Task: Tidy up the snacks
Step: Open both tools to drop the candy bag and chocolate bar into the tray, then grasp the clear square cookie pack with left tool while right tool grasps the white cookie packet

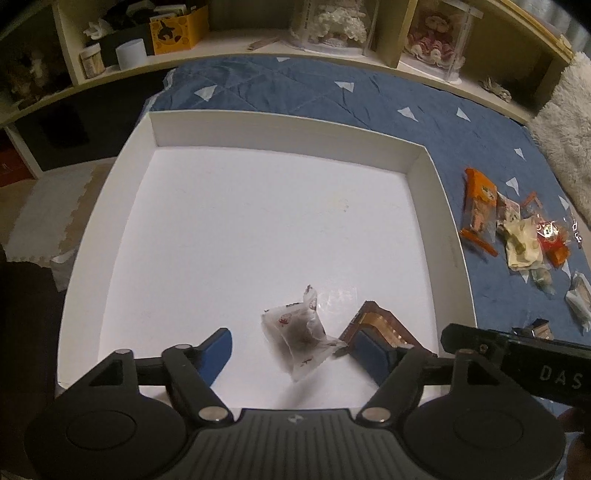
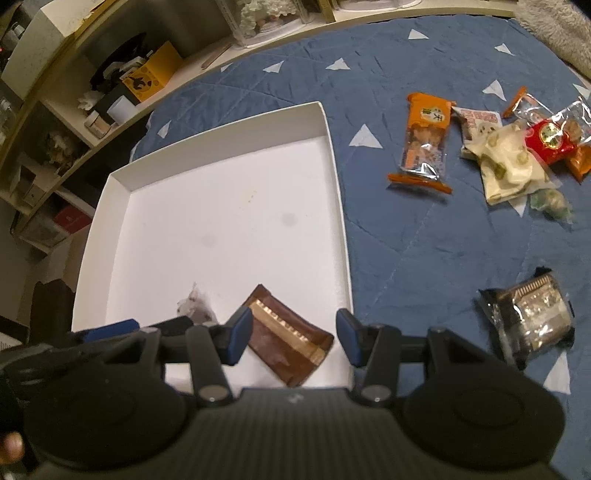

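A white shallow box (image 1: 295,133) (image 2: 332,155) lies on a blue quilt. Inside it, near the front edge, lie a clear-white wrapped snack (image 1: 299,328) (image 2: 195,306) and a brown-gold snack packet (image 1: 384,325) (image 2: 288,336). My left gripper (image 1: 295,350) is open above the white snack, which looks blurred. My right gripper (image 2: 295,336) is open over the brown packet at the box's front right corner. More snacks lie on the quilt to the right: an orange packet (image 2: 424,140) (image 1: 480,206), a cream packet (image 2: 506,166), a red one (image 2: 550,140) and a dark clear packet (image 2: 532,317).
Low shelves (image 1: 258,40) with jars, a yellow box (image 1: 177,29) and clear cases run along the back. A fluffy white rug (image 1: 565,129) lies at the right. A foam mat (image 1: 44,210) lies left of the box.
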Demonstrator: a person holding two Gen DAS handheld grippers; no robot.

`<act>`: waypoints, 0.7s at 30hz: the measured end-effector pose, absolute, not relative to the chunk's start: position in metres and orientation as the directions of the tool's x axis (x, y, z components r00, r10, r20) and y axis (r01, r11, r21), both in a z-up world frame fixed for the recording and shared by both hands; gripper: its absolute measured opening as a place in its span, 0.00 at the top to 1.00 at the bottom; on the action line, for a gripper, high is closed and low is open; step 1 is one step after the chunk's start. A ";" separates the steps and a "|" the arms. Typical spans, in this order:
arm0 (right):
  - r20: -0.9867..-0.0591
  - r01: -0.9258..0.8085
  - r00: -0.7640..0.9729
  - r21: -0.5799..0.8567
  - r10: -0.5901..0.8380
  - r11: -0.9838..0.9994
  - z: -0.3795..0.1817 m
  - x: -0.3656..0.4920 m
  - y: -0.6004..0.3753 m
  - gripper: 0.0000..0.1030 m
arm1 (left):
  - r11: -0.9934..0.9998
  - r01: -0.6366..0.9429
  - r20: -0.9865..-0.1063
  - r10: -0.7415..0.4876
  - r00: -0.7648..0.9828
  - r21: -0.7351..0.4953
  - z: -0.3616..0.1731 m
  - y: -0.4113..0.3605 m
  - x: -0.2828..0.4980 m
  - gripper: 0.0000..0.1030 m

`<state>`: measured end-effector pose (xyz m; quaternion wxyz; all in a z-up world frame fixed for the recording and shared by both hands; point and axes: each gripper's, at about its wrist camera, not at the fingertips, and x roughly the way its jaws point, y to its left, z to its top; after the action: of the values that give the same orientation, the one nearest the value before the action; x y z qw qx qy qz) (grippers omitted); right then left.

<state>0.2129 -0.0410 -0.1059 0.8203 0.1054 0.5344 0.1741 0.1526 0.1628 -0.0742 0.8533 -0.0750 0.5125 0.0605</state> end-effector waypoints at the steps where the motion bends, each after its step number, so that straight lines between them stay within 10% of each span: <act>1: -0.839 -0.176 0.368 0.361 0.401 0.916 -0.106 0.213 -0.041 0.43 | 0.981 -0.180 -0.882 0.025 0.470 -0.068 -0.073 0.163 0.152 0.23; 21: -0.819 -0.227 0.466 0.255 0.335 0.940 -0.082 0.203 -0.097 0.03 | 0.989 -0.124 -0.853 -0.002 0.523 -0.079 -0.050 0.135 0.141 0.00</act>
<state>0.2026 -0.0967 -0.0825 0.8544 0.0549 0.4899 0.1646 0.1411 0.1354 -0.0504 0.8701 -0.0649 0.4873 0.0350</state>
